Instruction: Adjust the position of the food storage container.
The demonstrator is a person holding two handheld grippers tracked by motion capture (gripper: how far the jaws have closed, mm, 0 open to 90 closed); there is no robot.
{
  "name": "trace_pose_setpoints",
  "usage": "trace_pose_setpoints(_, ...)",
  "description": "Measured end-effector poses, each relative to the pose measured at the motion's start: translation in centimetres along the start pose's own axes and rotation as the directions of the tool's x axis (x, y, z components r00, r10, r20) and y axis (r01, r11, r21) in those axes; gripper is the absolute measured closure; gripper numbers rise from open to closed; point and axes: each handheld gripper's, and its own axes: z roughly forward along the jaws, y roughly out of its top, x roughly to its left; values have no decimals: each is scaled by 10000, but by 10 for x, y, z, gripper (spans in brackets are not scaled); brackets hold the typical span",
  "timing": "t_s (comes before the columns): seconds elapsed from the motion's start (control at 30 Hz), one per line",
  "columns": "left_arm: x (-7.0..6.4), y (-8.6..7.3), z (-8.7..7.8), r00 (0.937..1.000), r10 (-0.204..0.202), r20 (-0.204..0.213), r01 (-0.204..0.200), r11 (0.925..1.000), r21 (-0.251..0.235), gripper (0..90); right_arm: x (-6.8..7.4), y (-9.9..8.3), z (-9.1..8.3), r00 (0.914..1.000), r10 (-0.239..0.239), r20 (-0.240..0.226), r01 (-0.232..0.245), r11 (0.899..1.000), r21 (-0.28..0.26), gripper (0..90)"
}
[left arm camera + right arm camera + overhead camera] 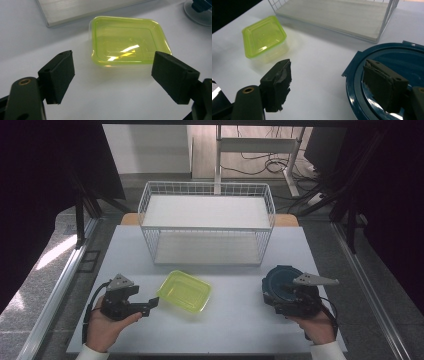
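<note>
A yellow-green plastic container (184,291) (127,41) (264,35) lies on the white table, near the middle front. My left gripper (152,304) (113,76) sits just to its left, open, jaws aimed at it with nothing between them. A round dark-blue lid or bowl (281,281) (392,82) lies at the right front. My right gripper (274,296) (329,85) is open over its rim, one jaw inside the blue piece and the other over bare table.
A white wire two-level rack (207,222) (332,12) stands at the back centre of the table (225,325). Beyond the table are a desk frame and cables on the floor. Dark curtains hang at both sides.
</note>
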Motion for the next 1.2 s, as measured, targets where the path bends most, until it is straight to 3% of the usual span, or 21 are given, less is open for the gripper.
trace_pose_setpoints(0.3, 5, -6, 8, 9999, 1, -153, 7, 9988, 493, 176, -8, 17, 6, 10000, -75, -66, 77, 9996, 287, 298)
trace_pose_setpoints(0.47, -1, -8, 9, 9998, 184, -79, -179, 9981, 586, 175, -17, 32, 1, 9993, -85, 364, 64, 9983, 571, 330)
trace_pose_setpoints(0.57, -4, -8, 10, 9997, 240, -96, -233, 9977, 642, 175, -34, 39, -4, 9957, 46, 925, -122, 9966, 816, 361)
trace_pose_setpoints(0.63, -4, -7, 11, 9997, 243, -88, -237, 9976, 652, 175, -38, 39, -5, 9945, 19, 1046, -113, 9960, 890, 367)
trace_pose_setpoints(0.67, -4, -7, 13, 9997, 215, -71, -210, 9973, 707, 174, -51, 41, -5, 9905, 61, 1373, -213, 9938, 1093, 391)
trace_pose_setpoints(0.73, -4, -7, 14, 9997, 219, -67, -213, 9969, 751, 174, -57, 42, -5, 9889, 94, 1482, -272, 9926, 1182, 401)
trace_pose_setpoints(0.77, -3, -7, 17, 9997, 219, -63, -213, 9965, 809, 173, -68, 45, -5, 9850, 212, 1711, -439, 9906, 1295, 430)
trace_pose_setpoints(0.83, -3, -7, 18, 9998, 216, -46, -211, 9961, 853, 173, -72, 46, -5, 9837, 252, 1781, -494, 9899, 1331, 442)
trace_pose_setpoints(0.9, -4, -7, 21, 9996, 266, -13, -263, 9955, 913, 173, -87, 51, -2, 9766, 407, 2112, -763, 9836, 1636, 503)
trace_pose_setpoints(1.07, -3, -7, 21, 9996, 280, -3, -278, 9954, 919, 172, -103, 58, 6, 9696, 340, 2424, -864, 9741, 2089, 591)
trace_pose_setpoints(1.2, -1, -8, 20, 9997, 245, -23, -242, 9957, 890, 171, -114, 64, 12, 9669, 379, 2522, -970, 9692, 2262, 712)
